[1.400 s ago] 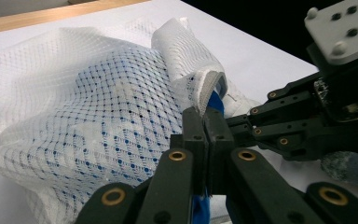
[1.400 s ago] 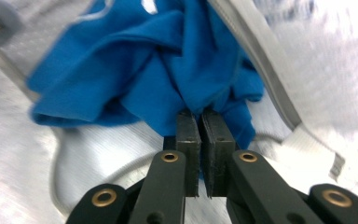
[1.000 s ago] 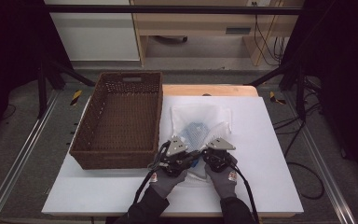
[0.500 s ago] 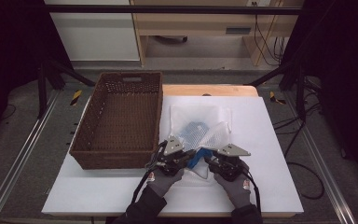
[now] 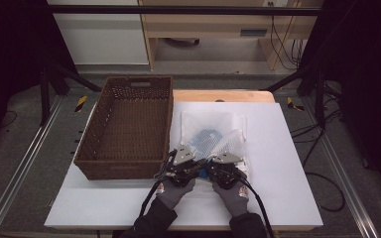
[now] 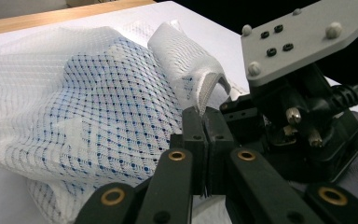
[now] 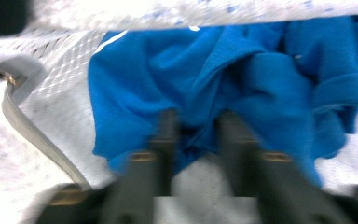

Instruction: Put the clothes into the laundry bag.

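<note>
- The wicker basket (image 5: 124,129) stands empty just left of the mesh laundry bag (image 5: 213,131), which lies on the white table (image 5: 287,163).
- The left gripper (image 6: 204,140), at the bag's near edge, has its jaws pinched together on the bag's hem.
- The right gripper (image 7: 193,128), beside it at the bag's mouth, has its jaws apart, straddling the blue garment (image 7: 242,79) lying straight ahead inside.
</note>
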`<state>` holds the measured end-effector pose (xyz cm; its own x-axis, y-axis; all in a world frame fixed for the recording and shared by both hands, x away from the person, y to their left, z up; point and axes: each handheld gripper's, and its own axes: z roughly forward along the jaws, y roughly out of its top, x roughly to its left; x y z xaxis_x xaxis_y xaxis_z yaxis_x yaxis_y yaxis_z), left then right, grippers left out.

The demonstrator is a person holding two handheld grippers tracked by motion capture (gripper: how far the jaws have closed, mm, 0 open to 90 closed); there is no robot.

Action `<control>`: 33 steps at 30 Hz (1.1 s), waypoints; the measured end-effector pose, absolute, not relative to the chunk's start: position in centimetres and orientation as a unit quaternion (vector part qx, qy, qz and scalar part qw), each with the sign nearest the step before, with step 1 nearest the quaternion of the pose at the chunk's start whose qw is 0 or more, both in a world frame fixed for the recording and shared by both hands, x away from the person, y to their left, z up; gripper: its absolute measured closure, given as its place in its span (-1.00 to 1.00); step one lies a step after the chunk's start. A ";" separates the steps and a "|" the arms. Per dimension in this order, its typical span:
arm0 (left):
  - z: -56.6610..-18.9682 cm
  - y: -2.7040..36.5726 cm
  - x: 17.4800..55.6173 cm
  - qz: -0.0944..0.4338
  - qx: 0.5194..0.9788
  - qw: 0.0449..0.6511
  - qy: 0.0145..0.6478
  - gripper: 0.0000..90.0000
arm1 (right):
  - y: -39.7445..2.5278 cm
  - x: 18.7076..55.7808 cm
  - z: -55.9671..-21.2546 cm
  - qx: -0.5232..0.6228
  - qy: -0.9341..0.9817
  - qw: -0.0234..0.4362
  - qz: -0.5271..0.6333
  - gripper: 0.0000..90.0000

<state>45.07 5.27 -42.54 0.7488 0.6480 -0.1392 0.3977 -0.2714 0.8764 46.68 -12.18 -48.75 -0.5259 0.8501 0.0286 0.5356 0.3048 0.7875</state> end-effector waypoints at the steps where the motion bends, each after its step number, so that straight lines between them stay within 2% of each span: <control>1: -42.5 5.2 45.1 0.124 0.787 0.505 0.332 0.98 | -12.2 46.7 -48.7 0.446 0.781 0.201 0.388 0.80; 7: -42.1 4.9 44.7 0.117 0.785 0.514 0.324 0.99 | -12.0 47.3 -47.4 0.451 0.752 0.207 0.434 0.85; 12: -41.8 4.8 44.1 0.115 0.788 0.516 0.315 0.99 | -11.7 49.2 -47.6 0.479 0.727 0.247 0.425 0.83; 17: -42.8 5.2 44.6 0.110 0.790 0.508 0.325 0.98 | -11.8 49.9 -48.5 0.495 0.732 0.247 0.397 0.70; 22: -42.9 5.3 44.7 0.116 0.791 0.504 0.327 0.98 | -13.0 48.6 -47.3 0.477 0.746 0.225 0.407 0.37; 27: -43.0 5.3 44.8 0.117 0.791 0.503 0.329 0.98 | -15.2 45.6 -45.6 0.448 0.754 0.202 0.436 0.29; 33: -43.1 5.1 44.9 0.118 0.794 0.497 0.330 0.98 | -19.0 44.0 -44.4 0.444 0.744 0.220 0.449 0.26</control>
